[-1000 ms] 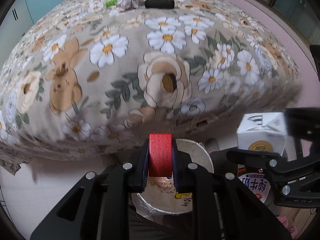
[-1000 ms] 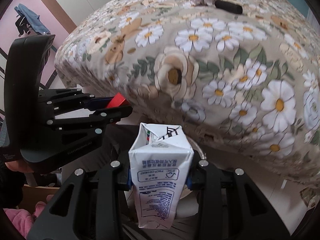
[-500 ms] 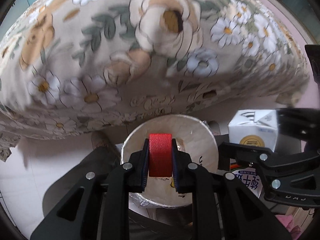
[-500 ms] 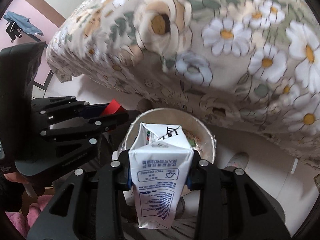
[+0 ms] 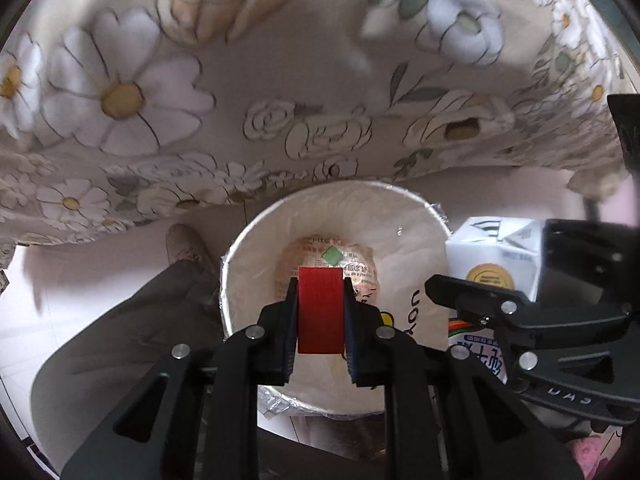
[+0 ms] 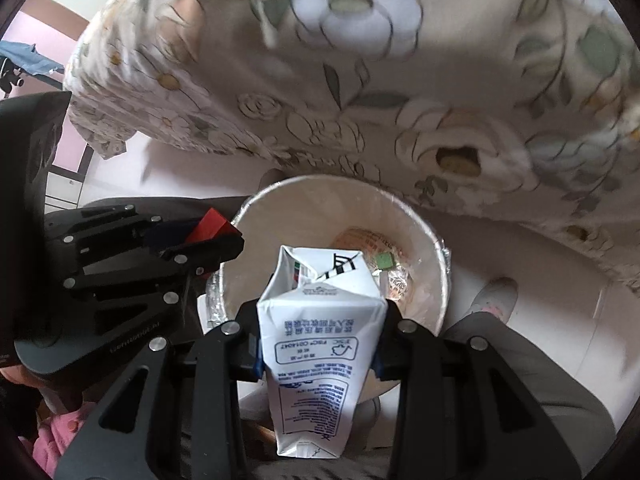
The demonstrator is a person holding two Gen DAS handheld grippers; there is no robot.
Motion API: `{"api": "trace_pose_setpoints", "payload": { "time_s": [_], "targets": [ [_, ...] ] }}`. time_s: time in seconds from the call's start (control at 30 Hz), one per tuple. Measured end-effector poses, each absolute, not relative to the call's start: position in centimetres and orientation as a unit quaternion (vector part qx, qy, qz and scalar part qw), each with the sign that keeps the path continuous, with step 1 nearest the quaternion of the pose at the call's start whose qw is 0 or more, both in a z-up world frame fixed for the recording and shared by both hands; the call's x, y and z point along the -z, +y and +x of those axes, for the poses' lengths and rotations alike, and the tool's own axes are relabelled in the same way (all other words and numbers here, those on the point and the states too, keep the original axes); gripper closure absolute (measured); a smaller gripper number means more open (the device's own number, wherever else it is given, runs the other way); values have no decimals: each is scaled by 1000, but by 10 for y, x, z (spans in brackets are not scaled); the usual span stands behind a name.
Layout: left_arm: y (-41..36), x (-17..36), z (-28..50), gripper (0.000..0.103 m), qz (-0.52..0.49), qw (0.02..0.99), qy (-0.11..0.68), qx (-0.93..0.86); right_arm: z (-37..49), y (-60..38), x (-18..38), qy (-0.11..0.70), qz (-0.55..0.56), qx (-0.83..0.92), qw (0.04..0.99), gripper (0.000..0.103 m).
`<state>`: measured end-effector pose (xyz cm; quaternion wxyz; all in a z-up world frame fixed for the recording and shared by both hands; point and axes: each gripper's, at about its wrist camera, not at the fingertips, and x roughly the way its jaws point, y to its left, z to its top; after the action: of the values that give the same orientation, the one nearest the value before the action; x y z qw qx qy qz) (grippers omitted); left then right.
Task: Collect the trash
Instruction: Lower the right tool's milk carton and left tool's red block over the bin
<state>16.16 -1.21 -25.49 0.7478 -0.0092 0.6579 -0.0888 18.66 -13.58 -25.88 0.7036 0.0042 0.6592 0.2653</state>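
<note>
Two grippers, two bits of rubbish, one bin: held where, exactly? (desk)

Poised above the open mouth of the white lined bin (image 5: pixel 400 216), on the floor just beside the hanging edge of the flowered bedspread (image 5: pixel 120 100). Left gripper (image 5: pixel 320 280) clamped tight on a red block (image 5: pixel 320 312), pinched by its two flat sides, over the middle of the bin. Right gripper (image 6: pixel 320 332) clenched on a white milk carton (image 6: pixel 320 320), squeezed across its body, gabled top forward, nearer the right part of the rim. (field)

Why pointed so steeply down? (desk)

Probably for a clean drop: aimed inside the rim, so nothing lost to the floor on release. (field)

Anything already in the bin? (desk)

A crumpled printed wrapper (image 5: pixel 356 264) and a small green scrap (image 5: pixel 332 256) at the bottom, over a clear liner folded across the rim. (field)

Why side by side rather than in turn? (desk)

Seemingly to empty both at once. Close together, not touching. Neither piece yet let go. (field)

Hazards? (desk)

Carton long and light, likely to tip against the rim if freed too near the edge. Also the person's trouser leg (image 5: pixel 120 340) and shoe (image 5: pixel 184 244), just beside the bin's left edge. (field)
</note>
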Motion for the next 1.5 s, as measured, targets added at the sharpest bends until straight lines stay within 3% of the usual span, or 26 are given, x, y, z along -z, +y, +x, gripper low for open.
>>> {"api": "trace_pose_setpoints", "payload": {
  "time_s": [0.67, 1.5],
  "targets": [
    [-13, 335, 166, 81, -33, 693, 716, 74, 192, -126, 336, 706, 18, -236, 667, 65],
    [-9, 397, 179, 81, -52, 642, 762, 66, 200, -122, 397, 744, 0, -202, 637, 64]
  ]
}}
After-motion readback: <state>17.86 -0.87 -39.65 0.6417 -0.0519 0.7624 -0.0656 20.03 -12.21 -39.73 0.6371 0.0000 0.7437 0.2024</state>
